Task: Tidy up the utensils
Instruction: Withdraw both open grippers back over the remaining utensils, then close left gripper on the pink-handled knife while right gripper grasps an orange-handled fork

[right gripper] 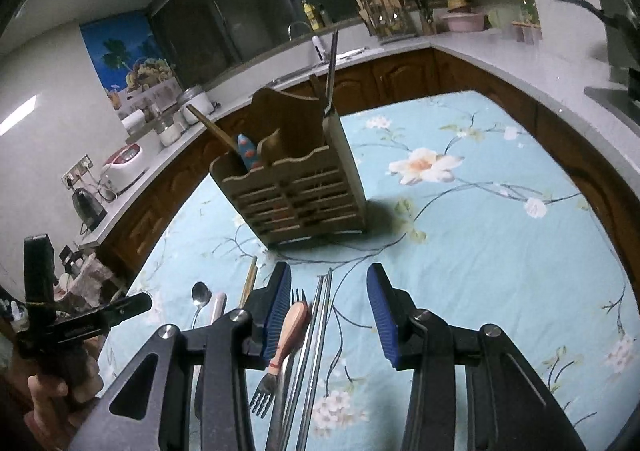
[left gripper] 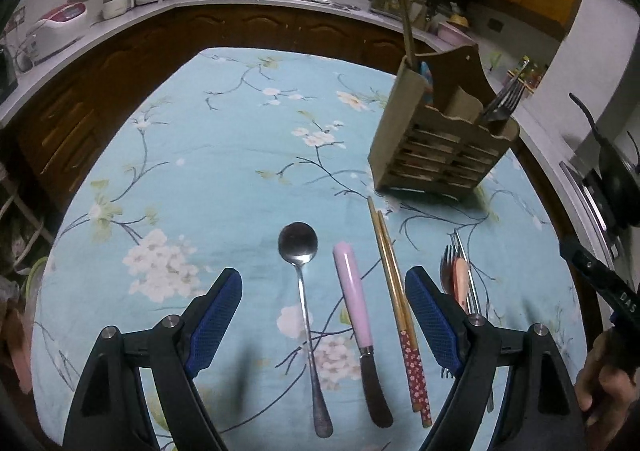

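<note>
**A:** Start from the loose utensils. The spoon (left gripper: 302, 315), the pink-handled knife (left gripper: 358, 335) and the gold chopsticks (left gripper: 400, 315) lie side by side on the worktop (left gripper: 224, 179) near its front edge, all with their long axes running front to back, away from you. Further toward the right edge sit a fork (right gripper: 297, 297), a wooden-handled piece (right gripper: 289, 331) and the steel chopsticks (right gripper: 318, 335), lying the same way.

**B:** And where do they go?

**A:** Into the wooden caddy (left gripper: 436, 143), standing upright further back and toward the right edge. It already holds forks in one end compartment, a chopstick and a patterned handle in the other.

**B:** Which hand is nearer to what?

**A:** Your left gripper (left gripper: 324, 327) hangs released over the spoon, knife and gold chopsticks; all three lie lengthwise between its jaws, so the jaws would close across their handles. Your right gripper (right gripper: 330, 315) is also spread wide and holding nothing, with the steel chopsticks between its jaws and the wooden-handled piece just beside its left pad (right gripper: 276, 315). I'd judge the right one closer to the caddy.
</note>
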{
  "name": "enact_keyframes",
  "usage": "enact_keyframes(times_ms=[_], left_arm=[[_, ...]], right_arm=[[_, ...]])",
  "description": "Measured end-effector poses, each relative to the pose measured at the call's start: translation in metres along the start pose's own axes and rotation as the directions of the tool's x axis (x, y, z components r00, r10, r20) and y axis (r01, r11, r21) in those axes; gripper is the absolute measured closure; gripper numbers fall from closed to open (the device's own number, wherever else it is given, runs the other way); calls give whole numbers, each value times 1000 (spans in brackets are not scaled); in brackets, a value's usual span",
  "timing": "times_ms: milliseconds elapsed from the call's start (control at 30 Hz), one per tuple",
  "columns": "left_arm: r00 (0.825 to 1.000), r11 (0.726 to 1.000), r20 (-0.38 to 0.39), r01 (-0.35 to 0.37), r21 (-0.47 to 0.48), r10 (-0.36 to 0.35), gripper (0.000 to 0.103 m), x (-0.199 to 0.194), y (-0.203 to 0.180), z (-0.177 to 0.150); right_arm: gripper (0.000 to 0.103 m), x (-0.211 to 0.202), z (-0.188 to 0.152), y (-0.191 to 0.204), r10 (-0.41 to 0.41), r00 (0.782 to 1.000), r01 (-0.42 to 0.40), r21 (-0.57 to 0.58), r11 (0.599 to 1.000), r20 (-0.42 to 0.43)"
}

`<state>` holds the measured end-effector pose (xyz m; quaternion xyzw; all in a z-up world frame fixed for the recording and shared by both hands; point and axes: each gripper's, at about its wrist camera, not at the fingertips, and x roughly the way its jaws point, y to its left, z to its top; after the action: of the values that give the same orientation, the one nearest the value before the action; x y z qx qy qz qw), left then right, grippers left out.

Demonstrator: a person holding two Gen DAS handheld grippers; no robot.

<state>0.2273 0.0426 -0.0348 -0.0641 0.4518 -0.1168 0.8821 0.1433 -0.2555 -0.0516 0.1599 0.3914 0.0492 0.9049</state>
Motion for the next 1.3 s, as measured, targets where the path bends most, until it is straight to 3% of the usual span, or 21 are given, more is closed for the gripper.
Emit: enact_keyframes(times_ms=[333, 433, 567, 1300], left_arm=[[998, 999, -64, -17, 46, 20, 22, 28, -13, 1], [997, 998, -76, -20, 58, 25, 31, 35, -17, 3], [995, 998, -100, -23, 63, 29, 43, 47, -18, 5], [982, 998, -187, -4, 64, 16, 51, 94, -19, 11]], right_arm=[[64, 25, -6, 0, -2, 993, 1, -5, 1000, -116], [65, 33, -7, 2, -2, 989, 0, -14, 1000, -146], [74, 46, -6, 3, -8, 982, 4, -20, 1000, -189], [72, 96, -20, 31, 47, 943, -64, -41, 997, -330]])
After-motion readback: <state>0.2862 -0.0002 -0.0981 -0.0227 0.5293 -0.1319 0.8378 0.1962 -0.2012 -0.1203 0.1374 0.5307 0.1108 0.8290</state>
